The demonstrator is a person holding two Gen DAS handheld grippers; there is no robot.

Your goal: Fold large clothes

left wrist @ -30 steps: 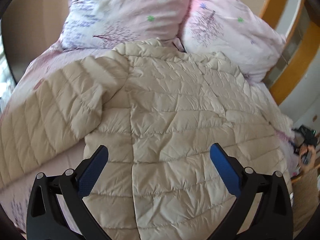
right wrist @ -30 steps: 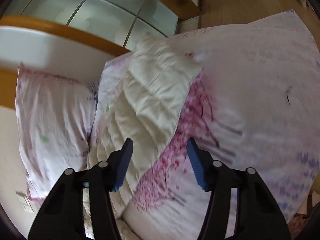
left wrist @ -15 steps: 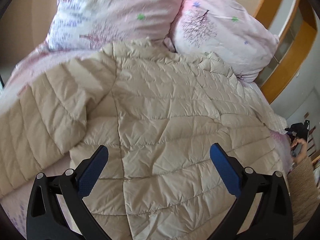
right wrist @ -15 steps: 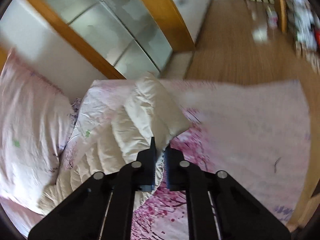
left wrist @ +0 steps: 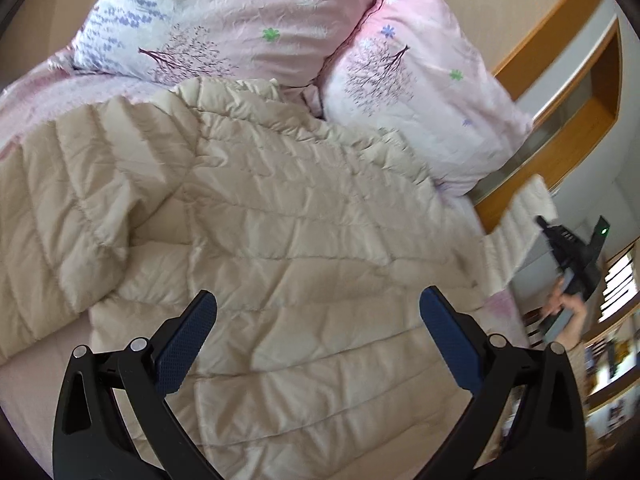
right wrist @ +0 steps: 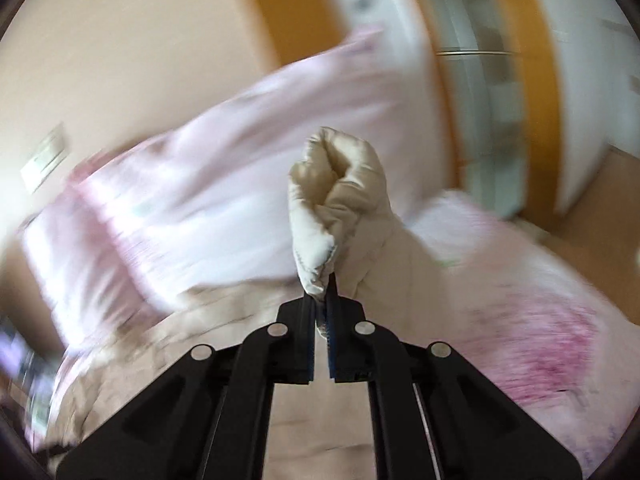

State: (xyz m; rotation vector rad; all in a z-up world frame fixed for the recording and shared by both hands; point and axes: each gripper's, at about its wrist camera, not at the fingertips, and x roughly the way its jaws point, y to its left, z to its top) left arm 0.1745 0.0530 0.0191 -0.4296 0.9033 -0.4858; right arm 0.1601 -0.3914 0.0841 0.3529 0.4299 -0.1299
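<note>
Left tongs (left wrist: 318, 314), spread wide with blue textured pads, hover over the beige quilted puffer jacket (left wrist: 280, 216), which lies flat on the pink bed (left wrist: 28, 376), its collar against two crinkled floral pillows (left wrist: 248, 20). Right tongs (right wrist: 322, 298) are clenched on the jacket's sleeve cuff (right wrist: 340, 196), a bunched, puffy, satiny knob raised above the bed; everything behind it is motion-blurred.

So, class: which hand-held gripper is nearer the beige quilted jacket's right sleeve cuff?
Right. The right hand-held gripper is clamped on the sleeve cuff; the left hand-held gripper hovers open over the jacket's body.
</note>
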